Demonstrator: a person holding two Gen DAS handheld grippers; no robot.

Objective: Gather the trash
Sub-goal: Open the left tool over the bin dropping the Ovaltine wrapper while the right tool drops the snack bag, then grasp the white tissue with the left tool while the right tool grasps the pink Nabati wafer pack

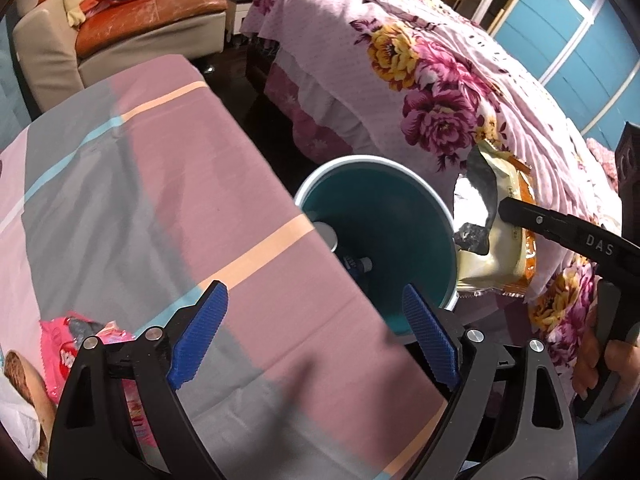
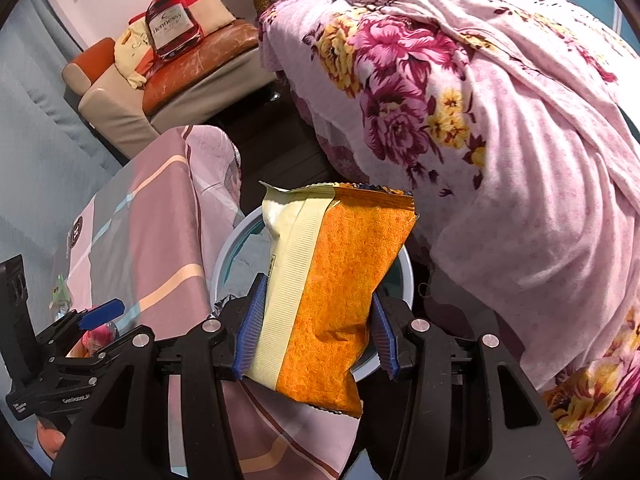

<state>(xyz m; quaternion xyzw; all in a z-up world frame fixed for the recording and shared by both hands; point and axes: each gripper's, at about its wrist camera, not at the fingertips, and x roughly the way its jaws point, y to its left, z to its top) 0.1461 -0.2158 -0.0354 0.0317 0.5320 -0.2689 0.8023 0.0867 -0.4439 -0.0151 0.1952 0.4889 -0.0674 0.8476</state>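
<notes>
The right gripper [image 2: 316, 332] is clamped on the orange snack bag [image 2: 340, 292], held above the near rim of the teal bin [image 1: 384, 240]; the left gripper [image 1: 316, 336] hangs empty with jaws spread, nearer than the bin. This looks like the deposit step: the next move calls for centring the bag over the bin's mouth, then unclamping. The bag's long axis runs along the fingers, its torn end pointing away over the bin toward the floral bedspread [image 2: 500, 140] beyond.

A table draped in a striped pink, grey and peach cloth [image 1: 168, 184] carries a crumpled pink wrapper [image 1: 76, 344] near its close left corner, touching a brown-and-white packet [image 1: 20, 384] at the edge. On the dark floor [image 1: 264, 128] between table and floral-covered bed [image 1: 440, 80] stands a teal bin [image 1: 404, 216].
</notes>
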